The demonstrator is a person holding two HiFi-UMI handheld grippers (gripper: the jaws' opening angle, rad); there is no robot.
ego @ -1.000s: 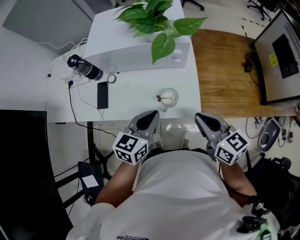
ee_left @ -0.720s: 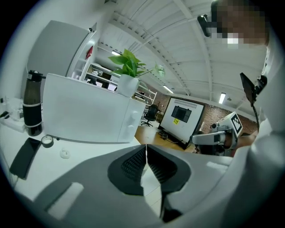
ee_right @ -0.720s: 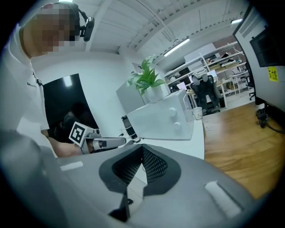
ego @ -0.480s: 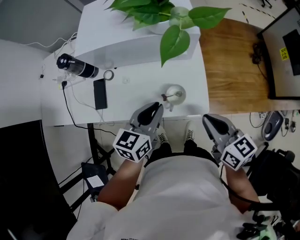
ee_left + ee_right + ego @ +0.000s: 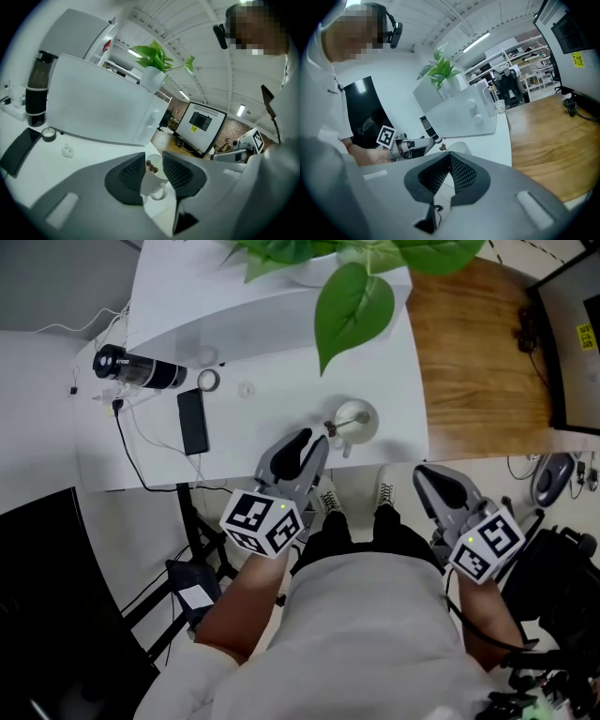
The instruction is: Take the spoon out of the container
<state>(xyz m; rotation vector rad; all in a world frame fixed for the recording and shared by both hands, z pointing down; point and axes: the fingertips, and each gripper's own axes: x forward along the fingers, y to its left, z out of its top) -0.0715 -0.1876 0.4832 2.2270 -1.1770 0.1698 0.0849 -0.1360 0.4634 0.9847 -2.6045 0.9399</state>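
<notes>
Seen from above, a person in a white shirt stands at a white table [image 5: 281, 395] and holds a gripper in each hand. Near the table's front edge sits a small white cup [image 5: 369, 424] with a handle. The spoon [image 5: 345, 425] is still inside it, resting across the rim with its brown end sticking out toward the left gripper [image 5: 309, 439]. That gripper reaches over the table edge and points at the cup from just beside it. Its jaws have just been opening and now stand apart; in the left gripper view the cup and the spoon's brown tip show through the gap, just ahead, with neither pad pressing on them. The right gripper [image 5: 427, 474] hangs off the table, over the floor to the right of the cup, with its jaw tips together and nothing between them. Farther back on the table are a black phone [image 5: 192, 421], a dark bottle [image 5: 136, 367] lying on its side, a small roll of tape [image 5: 208, 380] and a large white box [image 5: 253, 310]. Green plant leaves [image 5: 352, 310] hang over the box, and a wooden desk [image 5: 478, 352] adjoins on the right.
</notes>
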